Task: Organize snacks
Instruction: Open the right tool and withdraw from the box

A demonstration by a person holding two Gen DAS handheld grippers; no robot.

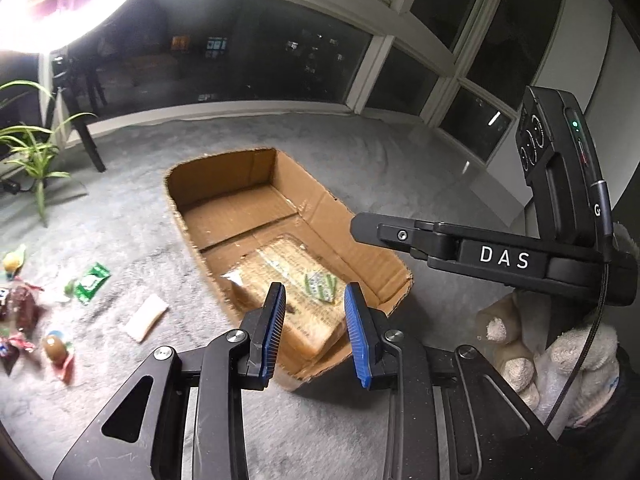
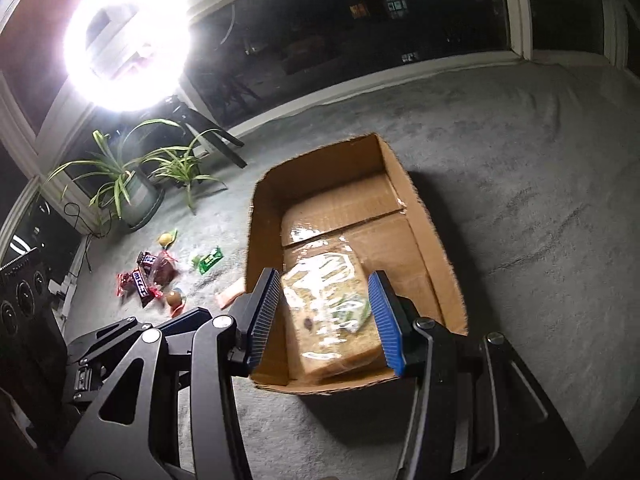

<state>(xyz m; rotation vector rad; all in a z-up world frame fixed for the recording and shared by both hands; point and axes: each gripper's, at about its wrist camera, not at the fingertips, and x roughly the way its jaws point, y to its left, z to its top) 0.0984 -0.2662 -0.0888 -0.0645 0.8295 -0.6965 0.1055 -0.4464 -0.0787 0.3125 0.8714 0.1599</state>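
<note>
Clear-wrapped tan snack block (image 2: pixel 328 312) lying in open brown cardboard box (image 1: pixel 352 228), both grippers' fingers apart, empty (next: fetching scattered candies (image 2: pixel 150 280)).

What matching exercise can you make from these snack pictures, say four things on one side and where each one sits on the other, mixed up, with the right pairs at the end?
Things:
1. wrapped bread loaf
2. green candy packet
3. potted plant
4. ring light

Places:
A. standing by the window, beyond the loose snacks
B. lying on the grey carpet, left of the cardboard box
C. glowing in front of the window, above the plant
D. lying inside the cardboard box, at its near end

Pairs: 1-D, 2-B, 3-A, 4-C
</note>
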